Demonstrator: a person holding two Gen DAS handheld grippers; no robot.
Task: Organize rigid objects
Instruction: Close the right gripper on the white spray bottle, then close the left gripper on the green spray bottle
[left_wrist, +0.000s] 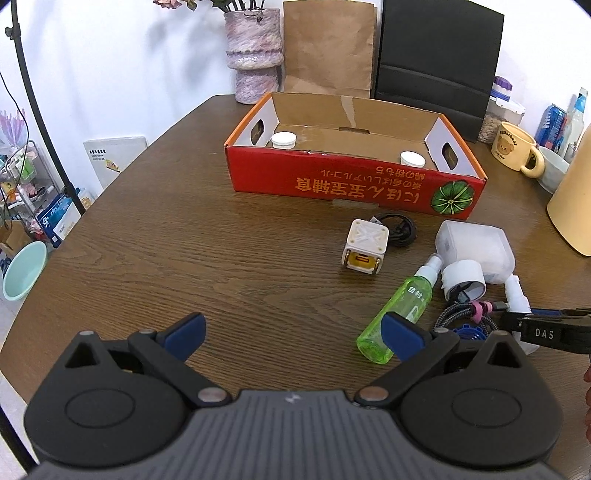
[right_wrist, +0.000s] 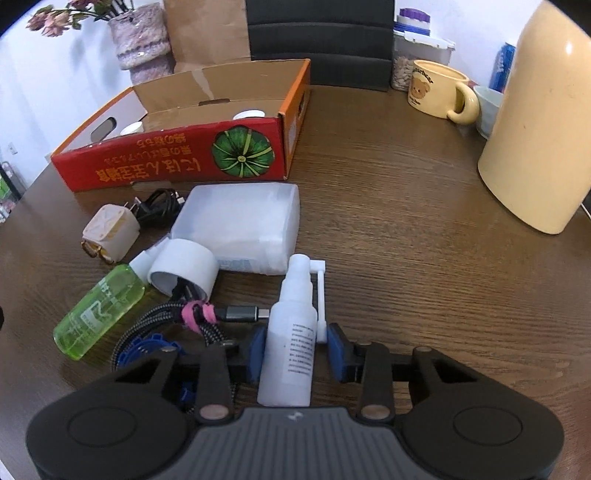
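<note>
Left wrist view. My left hand-held gripper (left_wrist: 291, 338) hangs wide and empty over bare tabletop (left_wrist: 184, 258). Ahead and right of it: green spray bottle (left_wrist: 395, 317), lying flat; white plug cube (left_wrist: 365, 245); braided cable (left_wrist: 465, 314). Beyond them: red cardboard box (left_wrist: 354, 184), open, two white lids inside.

Right wrist view. My right hand-held gripper (right_wrist: 295, 349) is closed on the white spray bottle (right_wrist: 291, 332), blue pads against its sides, the folding nozzle arm pinned by the right pad. To its left: braided cable (right_wrist: 184, 317), white tape roll (right_wrist: 184, 269). Ahead-left: red cardboard box (right_wrist: 177, 162).

Handling note, my judgement: lift straight up before swinging toward the box, clearing the cable; keep the squeeze steady, since smooth plastic may slip.
</note>
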